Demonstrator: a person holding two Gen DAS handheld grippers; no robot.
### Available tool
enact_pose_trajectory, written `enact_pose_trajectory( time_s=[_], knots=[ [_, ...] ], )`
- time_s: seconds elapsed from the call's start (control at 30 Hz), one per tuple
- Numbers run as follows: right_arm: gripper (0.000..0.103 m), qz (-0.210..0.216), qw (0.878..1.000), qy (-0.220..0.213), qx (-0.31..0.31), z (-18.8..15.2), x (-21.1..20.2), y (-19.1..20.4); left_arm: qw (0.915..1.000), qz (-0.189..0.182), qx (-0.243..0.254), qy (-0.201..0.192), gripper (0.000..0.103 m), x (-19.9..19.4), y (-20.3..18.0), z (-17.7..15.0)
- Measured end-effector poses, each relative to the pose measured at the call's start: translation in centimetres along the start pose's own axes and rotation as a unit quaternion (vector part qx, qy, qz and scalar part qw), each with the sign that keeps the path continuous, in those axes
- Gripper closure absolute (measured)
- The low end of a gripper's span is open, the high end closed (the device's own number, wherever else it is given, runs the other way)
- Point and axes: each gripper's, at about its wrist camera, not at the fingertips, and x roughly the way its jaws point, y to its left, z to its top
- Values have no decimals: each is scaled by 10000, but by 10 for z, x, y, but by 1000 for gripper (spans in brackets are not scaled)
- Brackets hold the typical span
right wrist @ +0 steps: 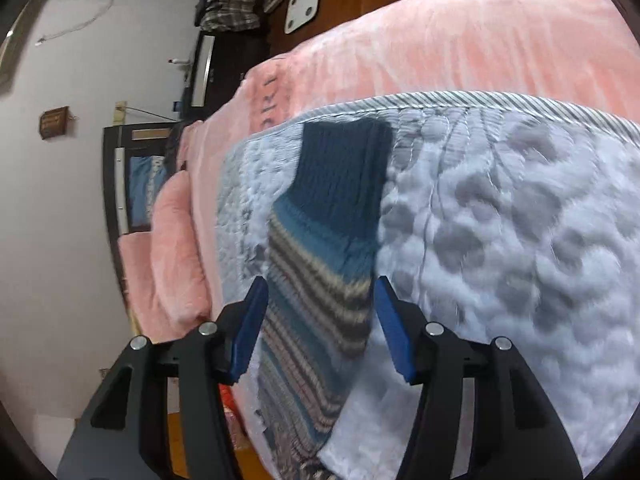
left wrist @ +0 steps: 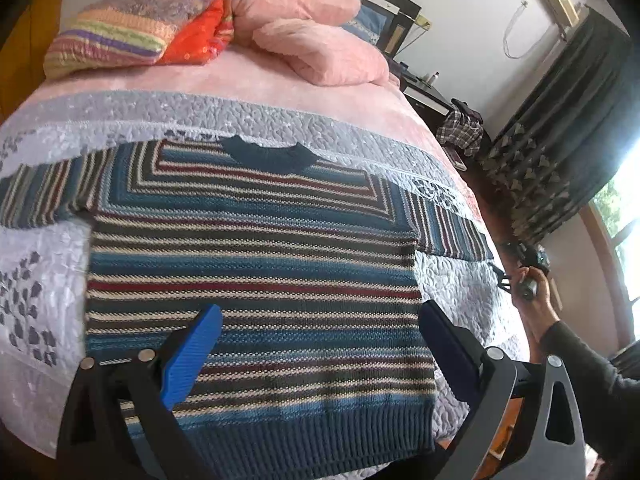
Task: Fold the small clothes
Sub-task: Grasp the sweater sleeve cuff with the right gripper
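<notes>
A striped sweater (left wrist: 256,264) lies flat, front up, across a grey quilt (left wrist: 48,280) on a bed, filling the centre of the left wrist view, its dark collar (left wrist: 266,154) toward the top of the frame and its ribbed hem (left wrist: 304,436) hanging at the bottom edge. Both sleeves spread to the frame's sides. The left gripper (left wrist: 320,352) hovers over the lower body of the sweater with its blue fingers (left wrist: 192,356) spread wide, holding nothing; whether they touch the knit cannot be told. At the right edge of that view a hand (left wrist: 534,300) in a dark sleeve grips the handle of the right gripper beside the bed.

In the right wrist view, the right gripper (right wrist: 320,328) sits low in the frame, its fingers (right wrist: 248,328) apart on either side of one sleeve (right wrist: 320,280), which runs up the middle of the picture to a dark ribbed cuff (right wrist: 344,168). The jaws have not closed on the sleeve. A pink blanket (right wrist: 440,48) covers the bed along the top, and pink pillows (left wrist: 320,48) and a striped folded cover (left wrist: 120,36) rest in the upper left of the left wrist view. A white scale (right wrist: 302,6) lies on the wooden floor at the top of the right wrist view.
</notes>
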Motion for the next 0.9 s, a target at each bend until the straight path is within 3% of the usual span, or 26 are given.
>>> enact_pose_trajectory(
  time_s=[0.2,0.43,0.5,0.6,0.67,0.8,0.87,0.9],
  knots=[
    [48,-331,9994,-33,54,8,27,-6,9983,-218,-524,146,4,17,22,2],
    [51,197,9996,-164,72,17,35,-2,9891,-635,-1309,238,4,29,50,-1],
    [55,256,9995,-171,56,19,37,-3,9852,-716,-1540,236,4,31,59,-3],
    [70,94,9999,-26,-82,19,43,-2,9816,-724,-1740,317,4,37,66,-4],
    [91,22,9993,-78,-352,17,40,8,9809,-682,-1788,344,4,39,69,-5],
    [95,-521,9899,-396,-1254,7,24,49,9800,-615,-1818,520,4,45,75,-7],
    [95,-869,9718,-586,-2113,-11,17,87,9778,-568,-1913,642,4,48,80,-7],
    [95,-1070,9566,-721,-2613,-26,12,110,9763,-569,-1962,713,4,51,83,-8]
  ],
)
